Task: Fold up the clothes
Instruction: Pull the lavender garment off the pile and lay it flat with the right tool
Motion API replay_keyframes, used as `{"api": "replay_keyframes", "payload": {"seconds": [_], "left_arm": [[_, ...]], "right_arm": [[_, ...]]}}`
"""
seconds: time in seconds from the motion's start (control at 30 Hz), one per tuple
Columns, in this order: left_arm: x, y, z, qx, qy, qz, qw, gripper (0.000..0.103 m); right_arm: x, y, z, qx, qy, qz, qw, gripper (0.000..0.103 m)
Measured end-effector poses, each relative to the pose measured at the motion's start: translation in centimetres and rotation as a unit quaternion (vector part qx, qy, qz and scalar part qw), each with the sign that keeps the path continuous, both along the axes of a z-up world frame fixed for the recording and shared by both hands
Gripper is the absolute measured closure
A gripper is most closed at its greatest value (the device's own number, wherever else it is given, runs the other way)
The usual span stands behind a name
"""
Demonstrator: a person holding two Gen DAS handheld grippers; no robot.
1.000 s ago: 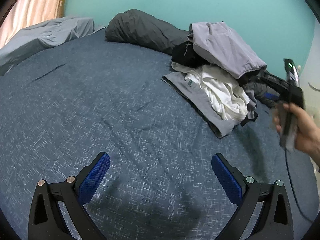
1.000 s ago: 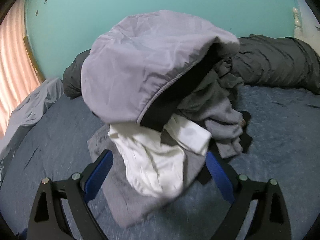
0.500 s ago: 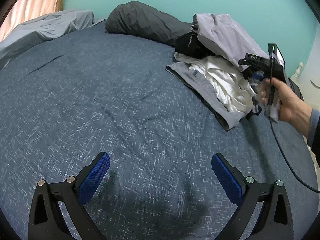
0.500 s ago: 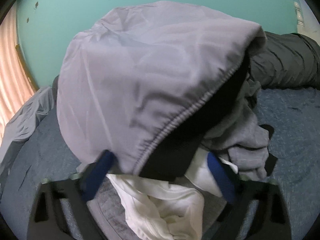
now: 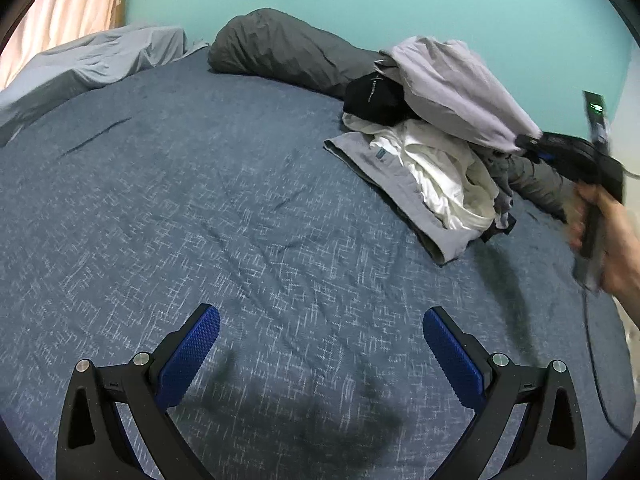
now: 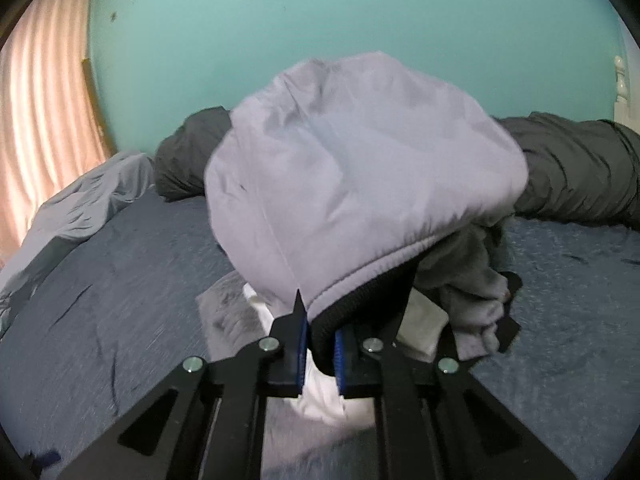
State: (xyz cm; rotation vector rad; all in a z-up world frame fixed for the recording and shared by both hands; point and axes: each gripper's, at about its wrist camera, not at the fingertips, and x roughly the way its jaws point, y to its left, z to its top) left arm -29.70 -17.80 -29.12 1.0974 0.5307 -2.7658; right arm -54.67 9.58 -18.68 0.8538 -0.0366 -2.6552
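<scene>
A pile of clothes (image 5: 432,168) lies on the blue bed at the right. A lilac-grey garment (image 6: 360,184) with a black-lined hem tops it, over a white garment (image 6: 320,400), a grey knit piece (image 6: 472,292) and a black one (image 5: 372,96). My right gripper (image 6: 320,332) has its jaws closing, and the pads pinch the lilac-grey garment's hem, which is raised off the pile. In the left wrist view a hand holds that gripper (image 5: 534,145) at the garment's (image 5: 452,84) right edge. My left gripper (image 5: 320,314) hangs open over bare sheet, holding nothing.
The blue bedsheet (image 5: 200,200) spreads wide left of the pile. A dark grey rolled duvet (image 5: 280,52) lies along the teal wall, and a pale blue sheet bundle (image 5: 92,60) sits at the far left by a curtain. A black cable (image 5: 596,360) trails from the right gripper.
The right gripper went from wide open before the pile to pinched on the lilac-grey garment's hem, then drew back and up with it. The left gripper stayed put and open.
</scene>
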Motion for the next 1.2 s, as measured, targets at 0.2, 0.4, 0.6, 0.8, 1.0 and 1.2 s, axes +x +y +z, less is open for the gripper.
{"api": "replay_keyframes", "payload": {"seconds": [0.2,0.4,0.6,0.8,1.0,1.2], "left_arm": [[1.7,1.6,0.6,-0.006,-0.004,-0.018,0.9998,0.0],[3.5,4.1,1.6,-0.011,0.006,-0.042,0.999,0.0],[6.1,6.1,2.9,-0.011,0.019,-0.051,0.9985,0.0],[9.6,7.0,3.6,0.0,0.027,-0.051,0.9983,0.0],[13.7,7.8,2.9,0.023,0.02,-0.047,0.9984,0.0],[16.5,9.3,2.4,0.015,0.03,-0.072,0.9969,0.0]], "right_arm": [[7.2,1.9,1.7,0.004,0.0,0.018,1.0,0.094],[14.6,4.3,2.1,-0.01,-0.014,0.024,1.0,0.094],[21.1,5.5,1.2,-0.012,-0.035,0.024,0.999,0.094],[27.2,5.9,1.2,-0.025,-0.04,0.034,0.998,0.094],[33.6,5.8,-0.4,-0.042,-0.062,0.055,0.996,0.094],[36.5,5.0,-4.1,-0.042,-0.113,0.071,0.99,0.094]]}}
